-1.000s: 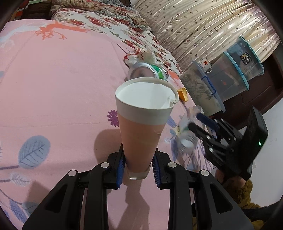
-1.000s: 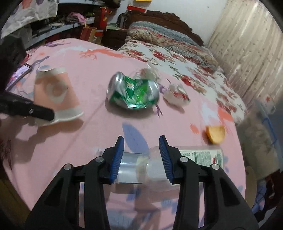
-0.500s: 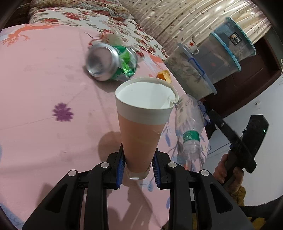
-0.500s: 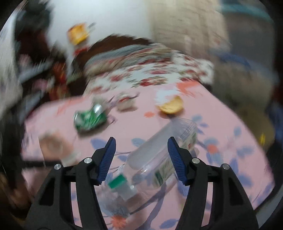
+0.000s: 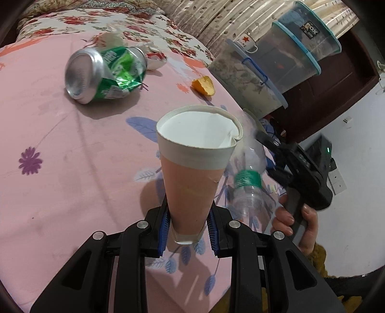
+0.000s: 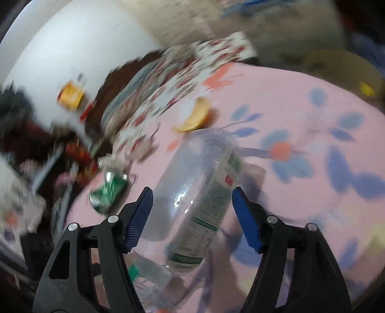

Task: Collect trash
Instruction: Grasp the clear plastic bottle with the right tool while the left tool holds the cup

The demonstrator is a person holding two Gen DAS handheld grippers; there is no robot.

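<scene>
My left gripper [image 5: 189, 234] is shut on a pink paper cup [image 5: 195, 159] with a white rim and holds it above the pink bedspread [image 5: 60, 149]. A clear plastic bottle [image 6: 199, 204] with a green label lies between the wide-open fingers of my right gripper [image 6: 192, 216]; it also shows in the left wrist view [image 5: 247, 178], near the bed's right edge. A crushed green can [image 5: 105, 72] lies on the bed farther back, blurred in the right wrist view [image 6: 108, 192]. An orange peel [image 5: 204, 85] lies near the edge.
Crumpled white tissue [image 5: 154, 57] lies behind the can. Stacked clear storage bins [image 5: 276, 62] stand beside the bed at the right. A floral quilt [image 5: 96, 21] covers the far end of the bed. The right wrist view is motion-blurred.
My right gripper has opened and let go of the bottle, which has turned lengthwise between the fingers. The left gripper has swung with the cup, so the can appears nearer.
</scene>
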